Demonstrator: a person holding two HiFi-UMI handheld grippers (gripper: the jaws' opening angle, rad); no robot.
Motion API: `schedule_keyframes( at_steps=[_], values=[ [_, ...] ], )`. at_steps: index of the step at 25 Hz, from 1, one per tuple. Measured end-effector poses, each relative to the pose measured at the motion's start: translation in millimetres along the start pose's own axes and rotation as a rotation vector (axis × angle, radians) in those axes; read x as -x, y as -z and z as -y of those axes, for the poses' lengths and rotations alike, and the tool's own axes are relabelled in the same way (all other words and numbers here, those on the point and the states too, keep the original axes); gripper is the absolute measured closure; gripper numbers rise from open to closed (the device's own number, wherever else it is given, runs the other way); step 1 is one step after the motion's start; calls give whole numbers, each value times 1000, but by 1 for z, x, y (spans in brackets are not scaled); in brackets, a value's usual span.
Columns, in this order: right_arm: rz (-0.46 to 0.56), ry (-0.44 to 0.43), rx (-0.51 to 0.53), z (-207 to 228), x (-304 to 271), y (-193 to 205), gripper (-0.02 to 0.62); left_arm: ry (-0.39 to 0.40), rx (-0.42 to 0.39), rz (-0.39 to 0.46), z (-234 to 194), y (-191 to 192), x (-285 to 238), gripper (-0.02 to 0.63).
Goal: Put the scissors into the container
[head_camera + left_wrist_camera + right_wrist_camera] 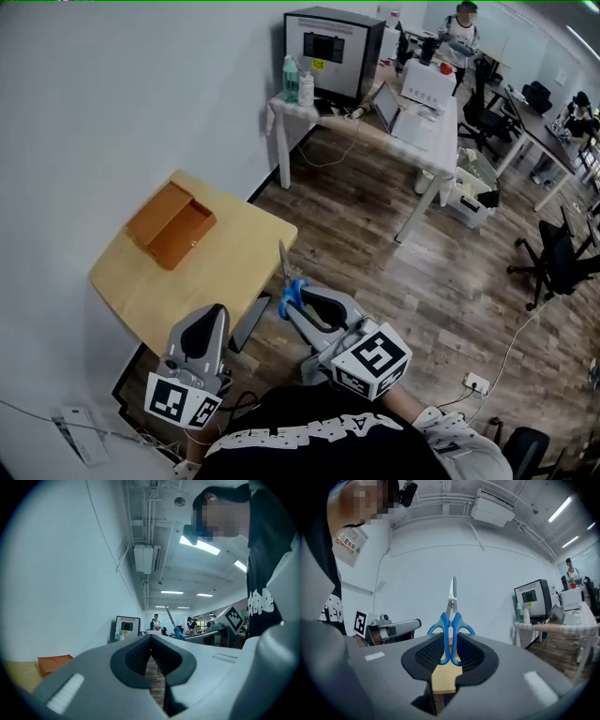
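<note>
Blue-handled scissors [289,281] stand upright over the near right corner of the small wooden table [234,267], blades pointing away from me. My right gripper [298,305] is shut on their handles; in the right gripper view the handles [451,637] sit between the pads and the closed blades [453,592] rise above. The orange open-topped container [172,225] rests on the table's far left part, well apart from the scissors. My left gripper [200,339] hovers at the table's near edge, shut with nothing in it [151,645]. The left gripper view also catches the container [54,663] and the scissors [174,626].
A white wall runs along the table's left. Behind stands a white desk [427,131] with a monitor [330,47], bottles [296,82] and a laptop. Office chairs [553,258] and a person [459,33] are farther right. A power strip [476,382] lies on the wooden floor.
</note>
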State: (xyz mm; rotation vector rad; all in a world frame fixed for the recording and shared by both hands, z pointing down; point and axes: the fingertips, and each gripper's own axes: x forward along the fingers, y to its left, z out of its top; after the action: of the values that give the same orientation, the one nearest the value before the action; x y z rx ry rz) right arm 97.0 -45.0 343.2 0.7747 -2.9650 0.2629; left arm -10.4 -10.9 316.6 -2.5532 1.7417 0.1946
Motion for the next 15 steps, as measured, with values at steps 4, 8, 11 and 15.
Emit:
schedule_keyframes(
  at_steps=[4, 8, 11, 15],
  values=[
    [-5, -75, -19, 19, -15, -9, 495, -69, -16, -21, -8, -8, -18, 604],
    [-6, -129, -47, 41, -27, -16, 495, -118, -30, -52, -12, -11, -39, 604],
    [-6, -161, -66, 61, -34, -19, 495, -136, -34, -68, -12, -10, -57, 604],
    [-15, -204, -87, 85, -46, -19, 495, -165, -42, -79, -17, -10, -79, 604]
  ],
)
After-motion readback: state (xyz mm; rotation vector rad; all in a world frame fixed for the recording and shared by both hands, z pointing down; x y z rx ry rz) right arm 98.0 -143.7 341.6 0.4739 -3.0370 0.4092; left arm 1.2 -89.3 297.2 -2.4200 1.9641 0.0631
